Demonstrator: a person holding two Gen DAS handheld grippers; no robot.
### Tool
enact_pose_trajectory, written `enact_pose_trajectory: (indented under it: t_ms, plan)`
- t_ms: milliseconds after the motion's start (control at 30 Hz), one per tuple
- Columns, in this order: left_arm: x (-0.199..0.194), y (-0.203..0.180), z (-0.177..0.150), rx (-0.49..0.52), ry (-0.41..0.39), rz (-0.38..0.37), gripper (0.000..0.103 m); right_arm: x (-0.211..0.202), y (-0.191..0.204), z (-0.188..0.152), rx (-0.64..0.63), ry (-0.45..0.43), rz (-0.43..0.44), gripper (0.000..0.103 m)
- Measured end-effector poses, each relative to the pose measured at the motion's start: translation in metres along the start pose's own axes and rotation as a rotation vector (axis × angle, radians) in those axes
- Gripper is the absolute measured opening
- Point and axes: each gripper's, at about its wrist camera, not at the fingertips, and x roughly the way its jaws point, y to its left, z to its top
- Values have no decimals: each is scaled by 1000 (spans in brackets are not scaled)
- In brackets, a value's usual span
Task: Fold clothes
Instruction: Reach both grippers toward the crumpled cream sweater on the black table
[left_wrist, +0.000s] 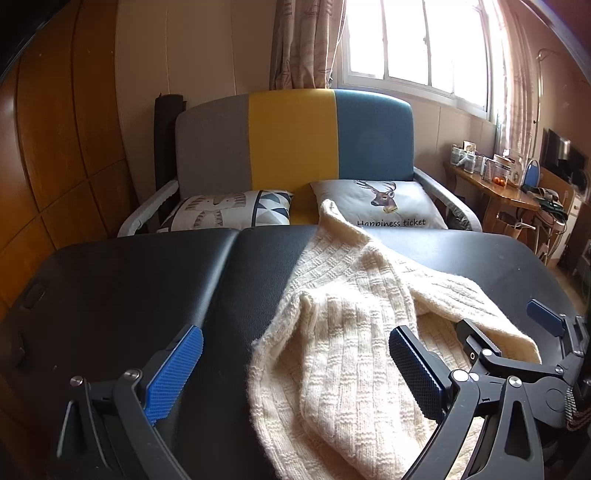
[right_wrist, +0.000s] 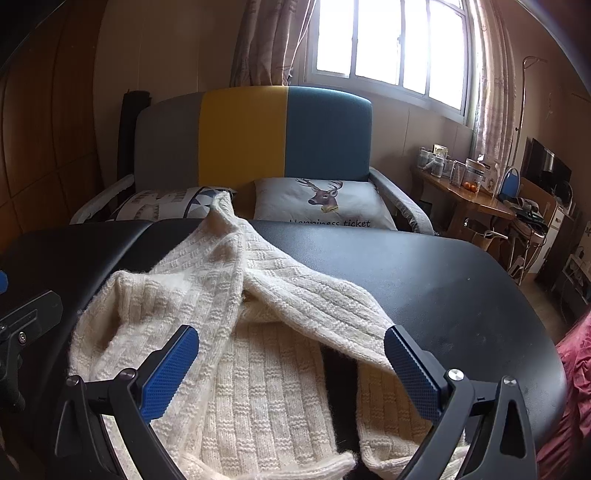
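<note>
A cream knitted sweater lies rumpled on the black table, one sleeve stretched toward the far edge. My left gripper hovers open above its left part, nothing between the blue pads. In the left wrist view the right gripper shows at the right, also open. In the right wrist view the sweater spreads under my open right gripper, with a dark gap of table between two cream panels. A part of the left gripper peeks in at the left edge.
Behind the table stands a sofa with grey, yellow and blue back panels and two cushions, one with a deer print. A wooden desk with bottles stands at the right. Red fabric lies beside the table's right end.
</note>
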Motion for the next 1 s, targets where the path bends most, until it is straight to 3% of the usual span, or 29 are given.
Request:
enact_pose_trajectory:
  t_ms: [133, 233, 300, 400, 533, 633, 700, 767, 833, 900, 1000]
  plan:
    - [1, -8, 0, 5, 8, 0, 102, 2, -2, -3, 10, 5, 26, 103]
    - [8, -6, -3, -17, 49, -61, 102, 4, -3, -5, 17, 8, 45, 103]
    - [17, -2, -7, -29, 98, -166, 103, 5, -4, -7, 22, 10, 58, 103]
    - [32, 13, -20, -123, 193, -423, 103, 5, -12, -10, 56, 10, 113, 103]
    - [42, 21, -33, -157, 255, -481, 103, 12, -42, -18, 166, 66, 270, 103]
    - [48, 35, -37, -228, 301, -618, 102, 23, -73, -29, 305, 141, 396, 103]
    - [53, 38, -34, -254, 326, -671, 102, 31, -95, -36, 407, 188, 476, 100]
    - [53, 34, -29, -244, 320, -701, 103, 37, -116, -42, 485, 209, 527, 97]
    - [57, 25, -20, -217, 338, -727, 103, 41, -130, -42, 509, 232, 519, 92]
    - [60, 7, -12, -146, 351, -700, 103, 40, -137, -39, 472, 235, 477, 83]
    - [69, -21, -9, -38, 406, -639, 102, 38, -140, -35, 385, 239, 410, 81]
